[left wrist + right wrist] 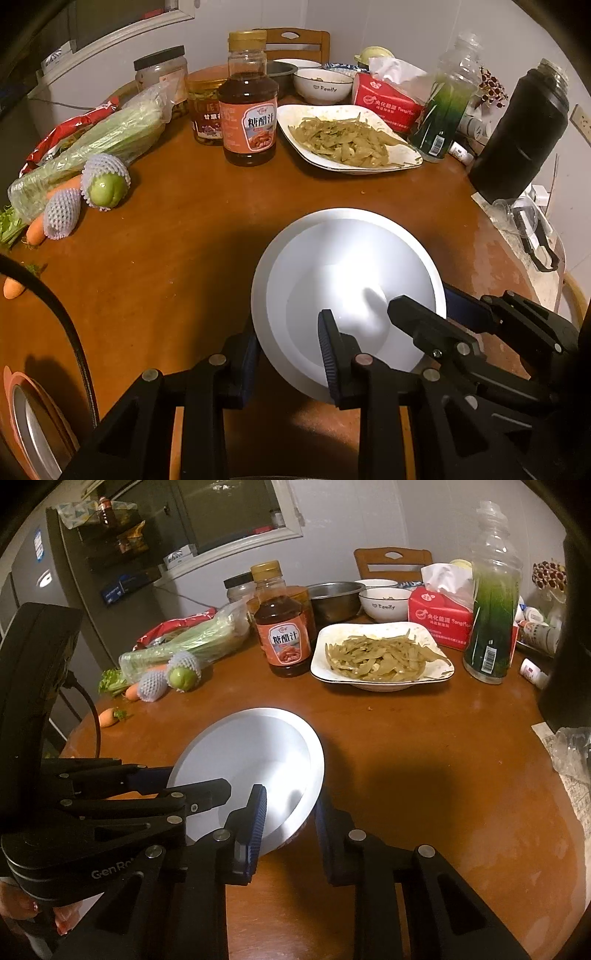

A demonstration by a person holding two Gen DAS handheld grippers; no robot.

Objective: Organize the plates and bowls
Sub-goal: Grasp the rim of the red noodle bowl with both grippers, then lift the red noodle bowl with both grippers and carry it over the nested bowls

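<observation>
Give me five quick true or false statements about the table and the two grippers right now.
1. Both grippers, left and right, clamp the white bowl's rim. True.
2. The square plate is empty. False: it holds greenish food.
3. The sauce bottle stands upright. True.
4. The tissue box is blue. False: red.
5. The bowl sits on a glass table. False: wood.
</observation>
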